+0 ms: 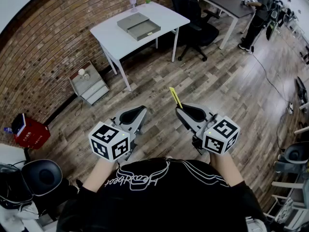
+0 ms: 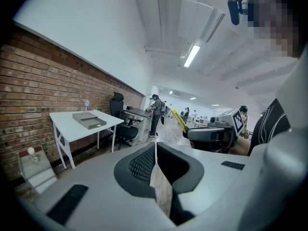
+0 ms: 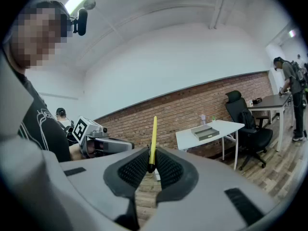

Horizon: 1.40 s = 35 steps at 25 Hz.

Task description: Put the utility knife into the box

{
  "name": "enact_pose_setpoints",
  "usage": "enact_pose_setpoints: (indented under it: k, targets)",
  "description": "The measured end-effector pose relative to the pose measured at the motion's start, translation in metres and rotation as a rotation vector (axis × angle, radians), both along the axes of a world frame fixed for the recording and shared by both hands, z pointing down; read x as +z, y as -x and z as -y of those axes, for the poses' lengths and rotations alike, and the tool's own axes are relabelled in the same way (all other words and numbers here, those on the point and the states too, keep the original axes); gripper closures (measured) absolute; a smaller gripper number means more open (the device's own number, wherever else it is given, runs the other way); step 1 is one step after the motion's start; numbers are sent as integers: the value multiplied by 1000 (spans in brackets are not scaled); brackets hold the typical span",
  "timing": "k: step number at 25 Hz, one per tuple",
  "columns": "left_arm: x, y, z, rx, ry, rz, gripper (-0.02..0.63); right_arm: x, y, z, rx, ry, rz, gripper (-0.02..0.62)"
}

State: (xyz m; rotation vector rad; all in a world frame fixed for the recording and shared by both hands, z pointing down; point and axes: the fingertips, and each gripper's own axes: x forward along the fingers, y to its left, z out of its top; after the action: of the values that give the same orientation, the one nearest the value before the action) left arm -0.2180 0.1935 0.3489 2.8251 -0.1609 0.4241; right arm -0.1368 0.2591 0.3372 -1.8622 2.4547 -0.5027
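Yellow slim utility knife (image 3: 153,134) pinched in right gripper (image 3: 150,154); left gripper (image 2: 155,147) jaws together, empty.

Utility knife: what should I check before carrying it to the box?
Utility knife clamped in right gripper: ok, sticking out past the jaws.
Left gripper free: ok, shut on nothing.
Box within reach: not ok, it sits on the white table well ahead.
Box open: cannot tell from here.
Nobody at that table: ok, one person stands by the dark desk beyond.
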Motion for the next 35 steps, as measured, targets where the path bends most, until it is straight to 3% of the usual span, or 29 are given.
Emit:
enact_pose_setpoints:
  k: [13, 25, 35]
  targets:
    - [4, -28, -2, 5, 9, 18, 569, 8, -30, -9, 26, 8, 34, 548]
    - [24, -83, -16, -13, 28, 18, 569, 25, -92, -29, 66, -22, 107, 547]
    - [57, -109, -6, -33, 96, 32, 569, 63, -120, -22, 82, 67, 117, 546]
